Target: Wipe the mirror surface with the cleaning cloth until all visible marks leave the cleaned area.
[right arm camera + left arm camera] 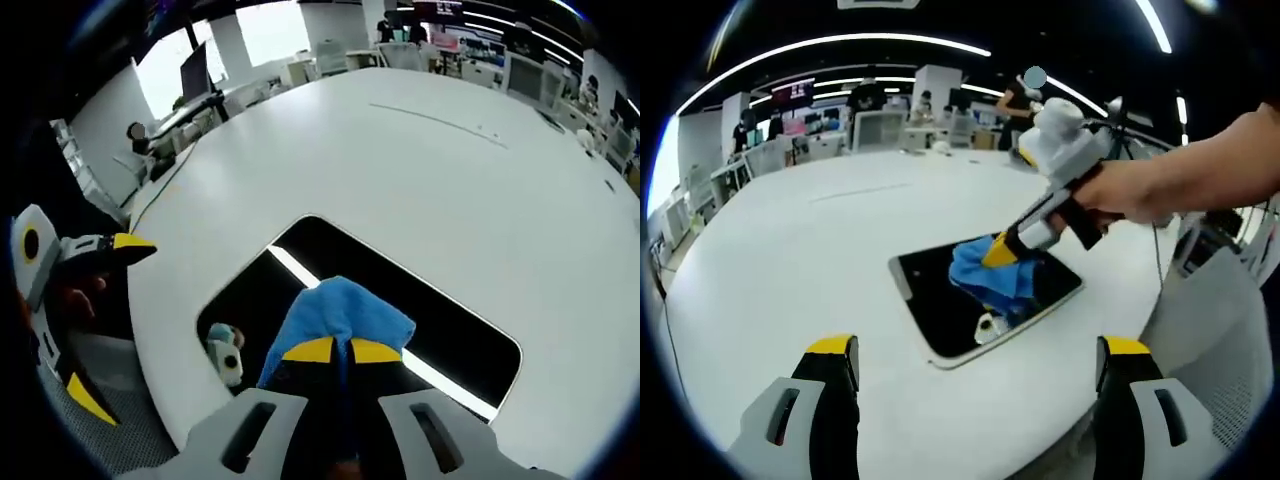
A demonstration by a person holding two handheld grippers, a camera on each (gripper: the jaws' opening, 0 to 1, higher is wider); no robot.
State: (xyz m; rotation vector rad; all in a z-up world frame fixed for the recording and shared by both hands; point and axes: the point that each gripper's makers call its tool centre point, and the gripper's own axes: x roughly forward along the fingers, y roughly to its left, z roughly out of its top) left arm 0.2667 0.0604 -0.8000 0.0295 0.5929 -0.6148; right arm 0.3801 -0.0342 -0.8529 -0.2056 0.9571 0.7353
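The right gripper [343,352] pinches the blue cloth [345,312] on the mirror [940,290], mid-frame on the white table [790,260]. The left gripper [980,375] hovers open. Marks are hard to see, so spots may get missed.

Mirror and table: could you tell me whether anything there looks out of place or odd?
Nothing stands out. The mirror lies flat on the white table, skewed to its edge, and the right tongs press the blue cloth onto it. The bright streaks on the glass are reflected ceiling lights.
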